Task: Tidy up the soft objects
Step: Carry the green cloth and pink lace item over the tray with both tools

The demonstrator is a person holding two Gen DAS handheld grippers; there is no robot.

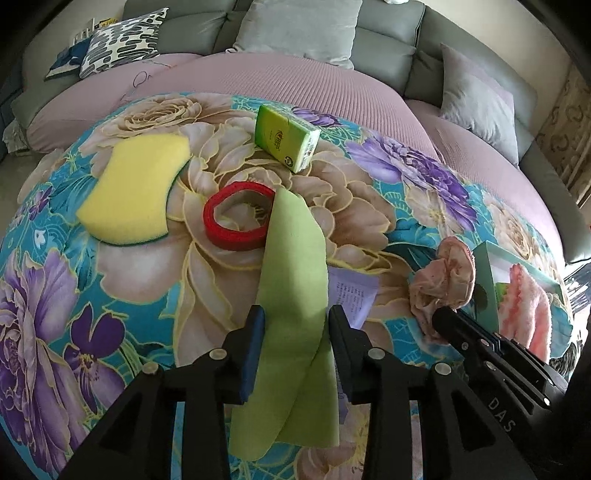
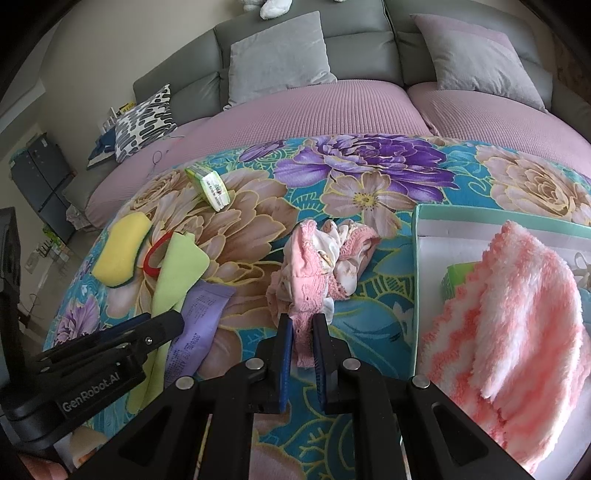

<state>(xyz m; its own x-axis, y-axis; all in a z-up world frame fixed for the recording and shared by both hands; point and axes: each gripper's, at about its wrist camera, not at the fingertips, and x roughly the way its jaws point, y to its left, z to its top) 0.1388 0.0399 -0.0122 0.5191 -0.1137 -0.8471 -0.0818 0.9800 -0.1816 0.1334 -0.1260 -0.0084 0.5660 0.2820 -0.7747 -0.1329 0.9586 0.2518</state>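
My left gripper point(image 1: 295, 314) stands open around a light green cloth point(image 1: 293, 280) lying on the floral blanket; the cloth runs between its fingers. It also shows in the right wrist view point(image 2: 177, 266). My right gripper point(image 2: 303, 321) is shut on a crumpled pink lace cloth point(image 2: 317, 258), seen in the left wrist view point(image 1: 443, 277) too. A teal box point(image 2: 419, 258) at the right holds a pink-and-white fluffy towel point(image 2: 517, 314). A yellow sponge point(image 1: 133, 188), a red ring point(image 1: 236, 216) and a green tissue pack point(image 1: 286, 136) lie further out.
A purple pouch point(image 2: 199, 325) lies partly under the green cloth. The floral blanket point(image 1: 110, 295) covers a pink sofa seat point(image 1: 295, 77). Grey cushions point(image 1: 299, 29) and a patterned pillow point(image 1: 122, 40) stand at the back.
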